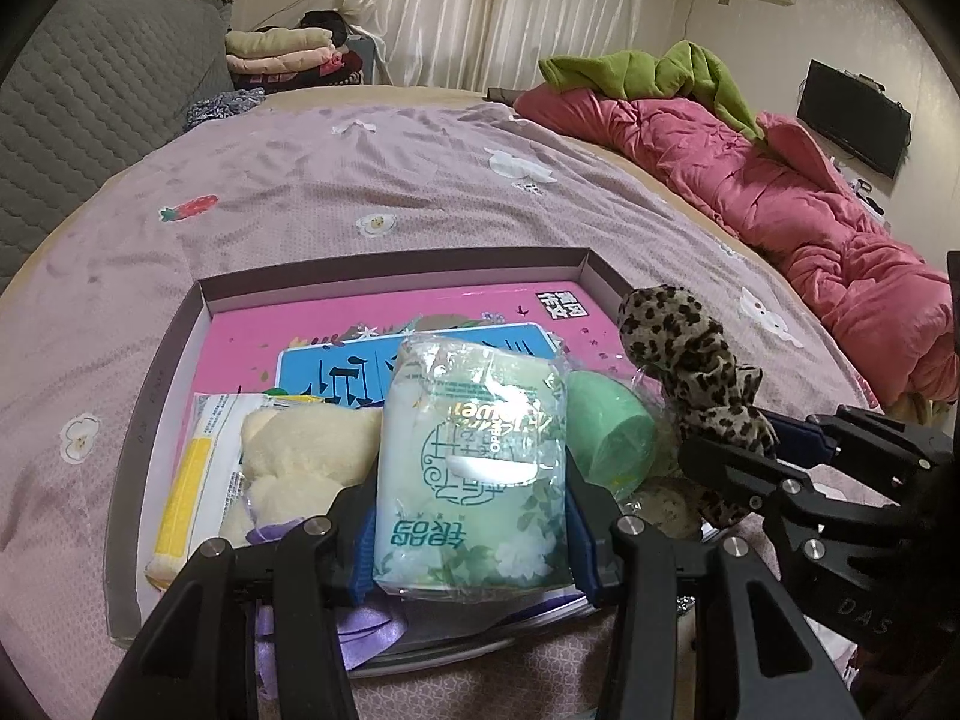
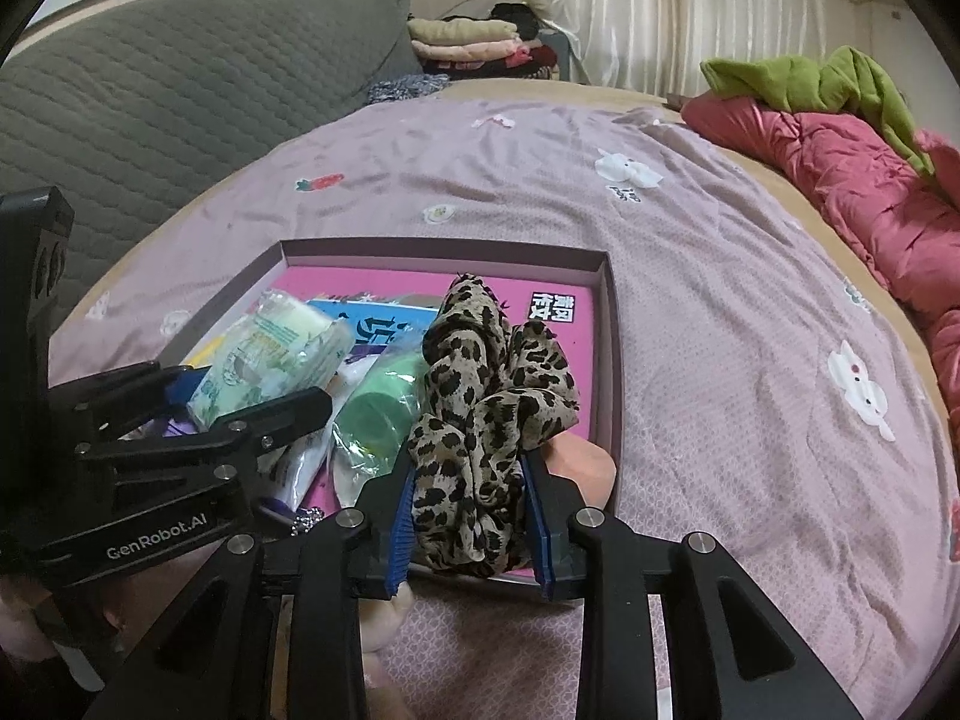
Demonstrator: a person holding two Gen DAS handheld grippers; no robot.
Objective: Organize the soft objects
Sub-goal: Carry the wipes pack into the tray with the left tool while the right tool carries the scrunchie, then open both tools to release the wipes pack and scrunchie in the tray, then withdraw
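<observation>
already most of the sorting looks done: the shallow box (image 1: pixel 180 324) on the bed (image 1: pixel 360 180) holds a cream plush toy (image 1: pixel 300 456), a yellow-edged packet (image 1: pixel 192 468) at about nine o'clock and a green roll in clear wrap (image 1: pixel 606 432) toward three o'clock, all lying on a pink printed sheet (image 1: pixel 480 306).

the left tongs (image 1: pixel 474 552) are clamped on a pack of tissues (image 1: pixel 474 456), held upright over the near middle of the box. the right tongs (image 2: pixel 474 516) are pinched on a leopard-print scarf (image 2: pixel 480 384), bunched and standing up above the box's near right corner, at about four o'clock from the tissues.

judging from this, two pieces remain in hand, and both hang over the box rather than resting in it. setting them down and letting go seems to be what is left. nothing loose shows on the sheet around the box, though the near edge is hidden behind the tongs.
</observation>
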